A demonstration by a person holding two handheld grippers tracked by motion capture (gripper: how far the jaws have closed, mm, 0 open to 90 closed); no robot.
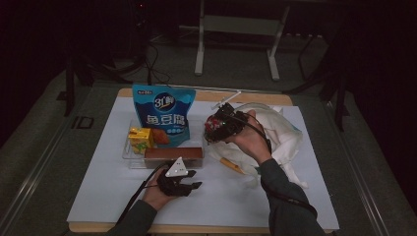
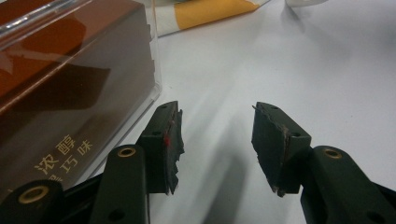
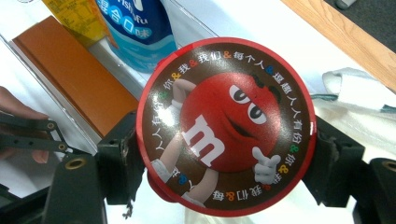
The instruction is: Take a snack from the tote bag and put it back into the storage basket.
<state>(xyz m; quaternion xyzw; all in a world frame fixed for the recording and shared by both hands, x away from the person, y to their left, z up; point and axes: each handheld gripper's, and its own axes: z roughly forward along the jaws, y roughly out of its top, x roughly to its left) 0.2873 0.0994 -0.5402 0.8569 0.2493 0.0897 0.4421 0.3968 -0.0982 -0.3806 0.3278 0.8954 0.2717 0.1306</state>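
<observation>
A dark room surrounds the white-topped table [image 1: 113, 196]. The right claw [image 3: 224, 154] pinches a round red-rimmed candy tub with a red cartoon lid [image 3: 225, 126], raised beside the clear plastic tray [image 1: 129, 156]. The left claw [image 2: 217, 140], spread and empty, rests near the tray's long brown box [image 2: 60, 79].

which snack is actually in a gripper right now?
The round M&M's tub, clamped between the right gripper's jaws. The blue pouch, yellow carton and brown box sit in the clear tray; left gripper is open, empty.
</observation>
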